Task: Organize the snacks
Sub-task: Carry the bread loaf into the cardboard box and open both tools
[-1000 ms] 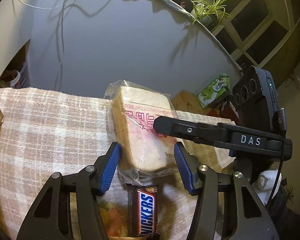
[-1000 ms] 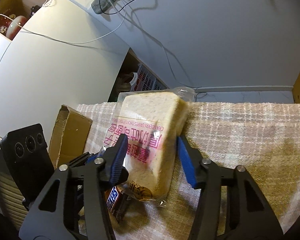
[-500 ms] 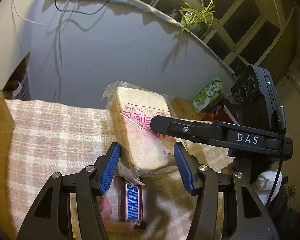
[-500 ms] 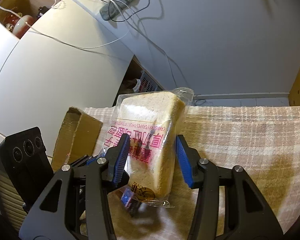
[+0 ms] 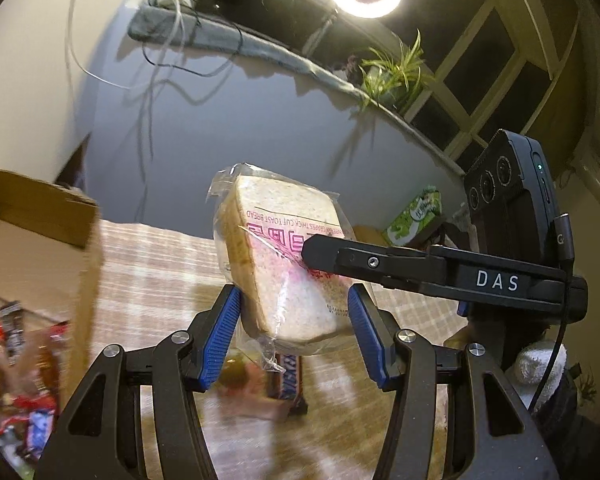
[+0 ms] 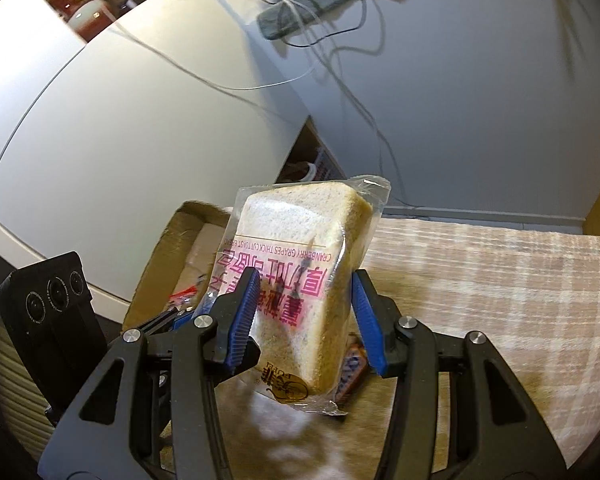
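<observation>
A bagged slice of thick toast bread (image 5: 284, 264) with pink print is held in the air above the checked cloth. Both grippers hold it. My left gripper (image 5: 294, 322) is shut on its lower edges. My right gripper (image 6: 304, 312) is shut on the same bag (image 6: 300, 280), and one of its black fingers (image 5: 380, 264) crosses the bread in the left wrist view. A Snickers bar (image 5: 286, 376) lies on the cloth under the bread. An open cardboard box (image 5: 32, 248) with several snack packs (image 5: 16, 392) inside stands at the left.
The checked cloth (image 6: 500, 300) covers the table. The box also shows in the right wrist view (image 6: 168, 256), left of the bread. A green tissue box (image 5: 416, 216) sits beyond the table. Wall, cables and a cabinet stand behind.
Both grippers have lifted the bread higher off the cloth and carried it left toward the cardboard box. The box and its snacks have come into the left wrist view.
</observation>
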The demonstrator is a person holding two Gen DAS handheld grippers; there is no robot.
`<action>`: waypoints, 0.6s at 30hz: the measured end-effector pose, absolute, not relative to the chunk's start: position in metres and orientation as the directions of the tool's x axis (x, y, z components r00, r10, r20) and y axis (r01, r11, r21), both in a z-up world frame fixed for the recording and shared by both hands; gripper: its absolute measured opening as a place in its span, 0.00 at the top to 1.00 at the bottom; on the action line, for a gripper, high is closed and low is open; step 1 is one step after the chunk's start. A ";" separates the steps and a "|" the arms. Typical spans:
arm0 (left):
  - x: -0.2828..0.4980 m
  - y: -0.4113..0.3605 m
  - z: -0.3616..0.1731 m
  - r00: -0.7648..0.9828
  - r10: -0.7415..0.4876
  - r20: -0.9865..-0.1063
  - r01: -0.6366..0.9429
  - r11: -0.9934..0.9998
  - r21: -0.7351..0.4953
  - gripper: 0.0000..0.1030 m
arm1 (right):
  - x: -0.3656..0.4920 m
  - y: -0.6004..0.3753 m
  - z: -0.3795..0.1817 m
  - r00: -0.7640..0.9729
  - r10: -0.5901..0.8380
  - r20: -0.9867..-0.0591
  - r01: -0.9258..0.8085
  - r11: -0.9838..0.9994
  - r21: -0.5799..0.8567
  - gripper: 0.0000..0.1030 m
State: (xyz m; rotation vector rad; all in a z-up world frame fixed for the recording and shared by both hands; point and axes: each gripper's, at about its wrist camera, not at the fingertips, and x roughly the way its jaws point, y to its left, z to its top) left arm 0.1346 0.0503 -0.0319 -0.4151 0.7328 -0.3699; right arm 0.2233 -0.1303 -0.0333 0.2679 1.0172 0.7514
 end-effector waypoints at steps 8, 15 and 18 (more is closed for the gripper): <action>0.105 0.096 -0.025 0.735 -0.389 -0.556 0.121 0.881 -0.457 0.47 | 0.204 -0.077 -0.018 0.273 0.698 -0.662 -0.509 0.689 0.516 0.52; 0.076 0.137 -0.027 0.764 -0.326 -0.557 0.051 0.891 -0.451 0.47 | 0.187 -0.024 -0.015 0.223 0.713 -0.665 -0.569 0.649 0.505 0.52; 0.069 0.153 -0.030 0.770 -0.306 -0.560 0.025 0.891 -0.453 0.47 | 0.183 -0.005 -0.016 0.203 0.714 -0.670 -0.589 0.635 0.499 0.52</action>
